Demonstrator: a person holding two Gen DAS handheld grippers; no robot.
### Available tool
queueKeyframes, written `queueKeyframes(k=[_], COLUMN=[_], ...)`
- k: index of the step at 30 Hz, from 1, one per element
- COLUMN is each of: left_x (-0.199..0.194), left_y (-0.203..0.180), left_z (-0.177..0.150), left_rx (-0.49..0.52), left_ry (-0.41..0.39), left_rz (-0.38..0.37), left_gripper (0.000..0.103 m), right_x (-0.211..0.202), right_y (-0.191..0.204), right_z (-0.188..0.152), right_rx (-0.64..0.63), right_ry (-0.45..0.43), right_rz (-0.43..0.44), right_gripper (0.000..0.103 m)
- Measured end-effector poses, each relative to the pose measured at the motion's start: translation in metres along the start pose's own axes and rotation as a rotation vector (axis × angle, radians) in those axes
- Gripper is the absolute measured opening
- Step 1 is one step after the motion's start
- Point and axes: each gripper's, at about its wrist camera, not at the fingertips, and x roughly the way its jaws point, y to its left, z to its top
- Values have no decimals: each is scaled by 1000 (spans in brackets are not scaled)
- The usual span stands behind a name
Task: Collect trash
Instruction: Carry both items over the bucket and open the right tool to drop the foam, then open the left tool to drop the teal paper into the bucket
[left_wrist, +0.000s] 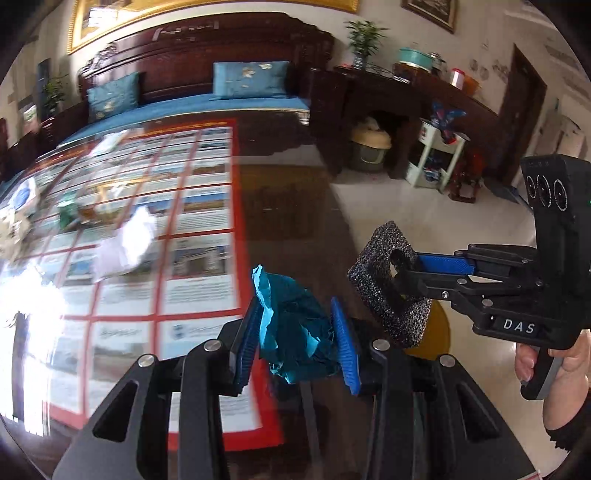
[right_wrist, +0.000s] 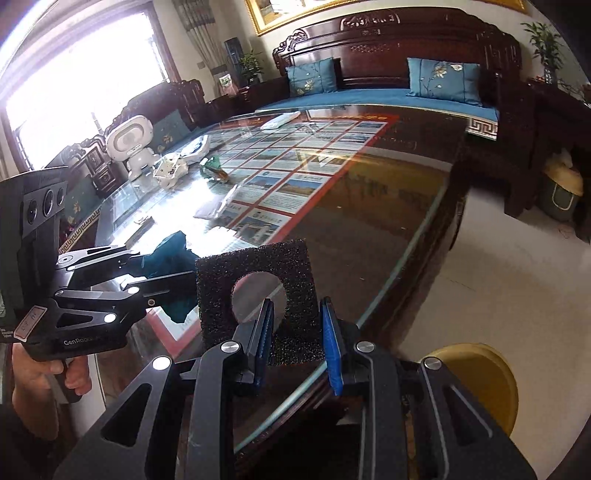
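Gripping a crumpled teal paper (left_wrist: 295, 332), the left gripper (left_wrist: 299, 339) has its jaws partly closed on it above the glass table (right_wrist: 369, 258). Beside it, the right gripper (right_wrist: 297, 339) pinches a black foam square (right_wrist: 258, 288) with a round hole, near the table's edge.

Blue-cushioned sofa (right_wrist: 388, 96), toy robot (right_wrist: 133, 144)
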Motion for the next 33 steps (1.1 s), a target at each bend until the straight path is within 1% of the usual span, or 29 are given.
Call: queueKeyframes(k=[5,7,10,12,15,18,20,21,22,23,24,26,29,33], left_x=[39,58,86,106,132,153,167,173,178,183,189,196,212,231], left_y=[-58,-81,-111,-130,-150,-160,-166,-168,-170,-172,-173,-174,-178,-189], left_z=[15,21,28,31,35,35,32,31,29,28,26,26,24,25], left_rx=[73,99,138,159,182,189,184,184,188,192,193,192,189,199], left_ry=[45,73,117,147,190,231,261,275,286,295,309,330,365,410], left_rz=[-93,-136,-181,-203,-217,-213,-224,-228,-226,-226,-222,-221,-226,-244], left_gripper=[39,39,39,39,39,39,39,39,39,39,39,39,39,39], right_x=[-29,-35,-39,-39,-36,-28,-20,-17,-15,-13,-12,-10,-11,-23], right_y=[-57,-78,-110,-128,-148,-163,-171,-175,-181,-184,-187,-193,-208,-226], right_z=[-31,-42,-57,-67,-78,-88,-95,-99,-103,-107,-110,-114,-116,-129], right_rx=[84,120,177,206,242,241,245,253,259,262,263,269,313,373], right_ry=[-8,-1,15,32,52,78,95,106,115,117,117,129,128,119], right_rz=[-115,-152,-204,-235,-252,-300,-311,-308,-314,-327,-336,-337,-326,-352], right_gripper=[26,26,26,25,25,25,27,35,45,65,71,70,70,70])
